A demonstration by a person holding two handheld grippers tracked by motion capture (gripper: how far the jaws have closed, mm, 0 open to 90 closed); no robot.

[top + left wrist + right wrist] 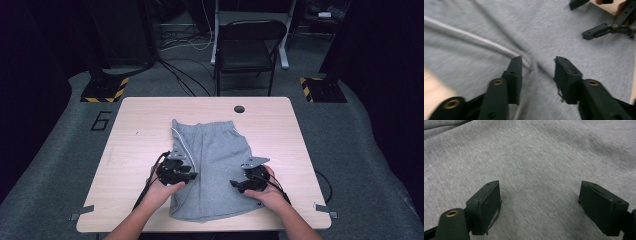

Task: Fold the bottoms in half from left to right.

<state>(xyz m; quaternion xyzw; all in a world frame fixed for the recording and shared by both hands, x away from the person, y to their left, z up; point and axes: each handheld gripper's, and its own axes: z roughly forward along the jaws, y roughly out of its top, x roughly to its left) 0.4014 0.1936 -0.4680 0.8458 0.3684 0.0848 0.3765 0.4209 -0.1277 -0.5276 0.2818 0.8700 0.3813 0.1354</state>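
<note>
Grey shorts (212, 165) with a white side stripe (474, 40) lie flat in the middle of the wooden table (140, 120), waistband at the far end. My left gripper (189, 175) sits over the shorts' left edge, jaws open above the cloth near the stripe (537, 65). My right gripper (236, 184) rests over the shorts' right side, jaws wide open just above plain grey fabric (540, 195). Neither holds anything. The right gripper also appears at the top right of the left gripper view (604, 27).
A black folding chair (247, 47) stands beyond the table's far edge. A round cable hole (239, 108) is in the tabletop near that edge. Black stands with yellow-black striped bases (105, 89) sit on the grey floor at both sides.
</note>
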